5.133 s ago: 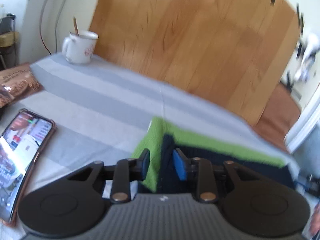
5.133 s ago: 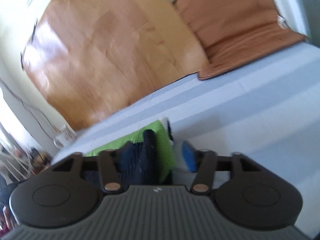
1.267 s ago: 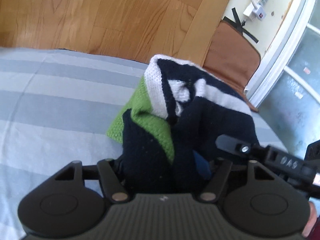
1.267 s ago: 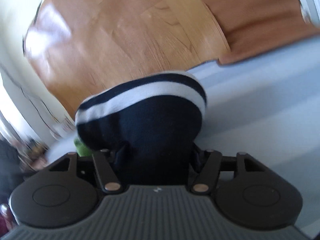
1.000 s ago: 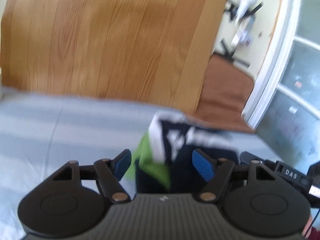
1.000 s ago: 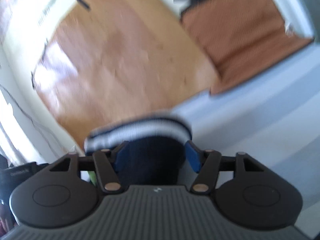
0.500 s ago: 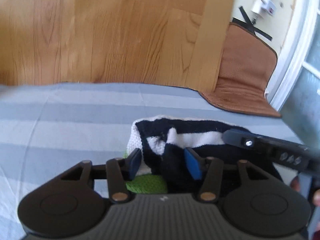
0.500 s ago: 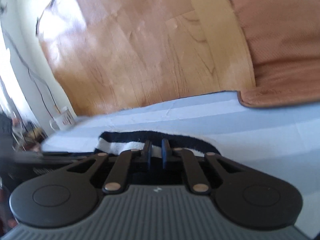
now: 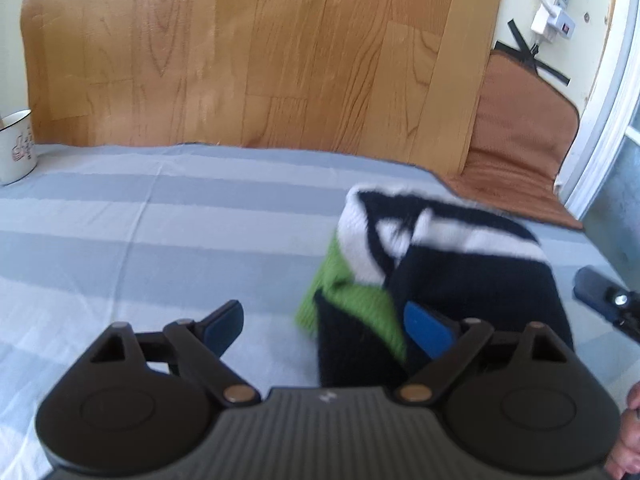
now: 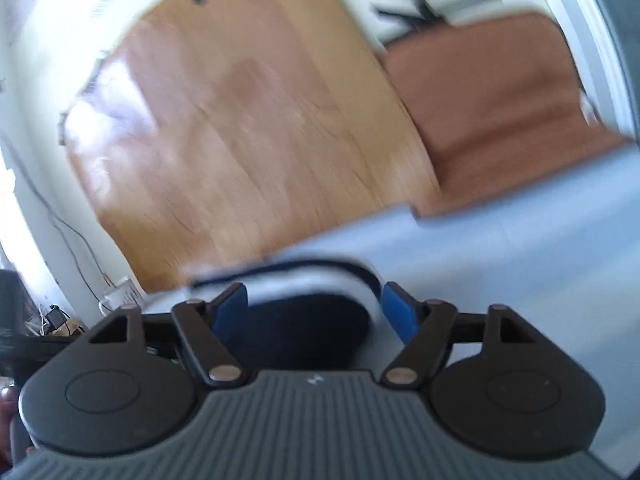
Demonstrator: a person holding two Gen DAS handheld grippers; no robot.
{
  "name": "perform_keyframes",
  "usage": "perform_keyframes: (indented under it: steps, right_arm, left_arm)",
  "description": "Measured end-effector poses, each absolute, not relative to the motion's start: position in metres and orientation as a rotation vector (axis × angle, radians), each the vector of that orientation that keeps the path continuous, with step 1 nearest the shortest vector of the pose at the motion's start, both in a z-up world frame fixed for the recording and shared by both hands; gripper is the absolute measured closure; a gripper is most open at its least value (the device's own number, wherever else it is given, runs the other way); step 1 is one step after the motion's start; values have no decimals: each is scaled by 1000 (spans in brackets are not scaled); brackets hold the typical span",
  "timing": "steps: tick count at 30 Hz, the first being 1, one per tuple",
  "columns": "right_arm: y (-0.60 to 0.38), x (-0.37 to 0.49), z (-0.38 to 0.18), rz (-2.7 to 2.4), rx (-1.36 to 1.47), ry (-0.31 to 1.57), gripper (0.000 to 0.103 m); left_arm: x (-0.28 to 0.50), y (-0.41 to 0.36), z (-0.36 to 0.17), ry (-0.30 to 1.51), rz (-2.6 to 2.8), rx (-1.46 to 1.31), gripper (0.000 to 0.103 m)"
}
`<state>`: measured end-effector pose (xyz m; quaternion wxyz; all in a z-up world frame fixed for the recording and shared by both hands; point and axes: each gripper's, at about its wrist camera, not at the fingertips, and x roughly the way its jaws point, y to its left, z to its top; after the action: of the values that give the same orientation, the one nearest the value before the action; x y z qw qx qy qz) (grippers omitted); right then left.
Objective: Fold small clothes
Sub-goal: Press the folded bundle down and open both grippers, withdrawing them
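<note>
The left gripper [image 9: 324, 330] has just been opening and stands released, the folded knit garment [image 9: 440, 264] lying on the striped sheet [image 9: 160, 216] against its right finger. The right gripper [image 10: 314, 312] has likewise just spread, its pads flanking the garment's edge without pressing.

A chunky knit garment [image 9: 436, 264] of navy, white and green yarn lies on a smooth striped grey cotton sheet [image 9: 160, 216]; at 12 o'clock, glossy wood-grain flooring [image 9: 256, 52]; at 9 o'clock, a shiny enamel mug [image 9: 16, 152].
</note>
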<state>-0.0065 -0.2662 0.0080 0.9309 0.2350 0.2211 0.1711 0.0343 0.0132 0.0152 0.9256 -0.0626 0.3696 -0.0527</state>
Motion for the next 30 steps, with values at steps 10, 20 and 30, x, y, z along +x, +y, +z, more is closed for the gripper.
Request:
perform_keyframes:
  steps: [10, 20, 30]
  right_arm:
    - [-218, 59, 2, 493, 375, 576, 43]
    - [-241, 7, 0, 370, 512, 590, 30]
    - [-244, -84, 1, 315, 619, 587, 26]
  left_arm:
    - [30, 18, 0, 824, -97, -190, 30]
    - [17, 11, 2, 818, -38, -126, 19]
    - [-32, 15, 15, 765, 39, -61, 2]
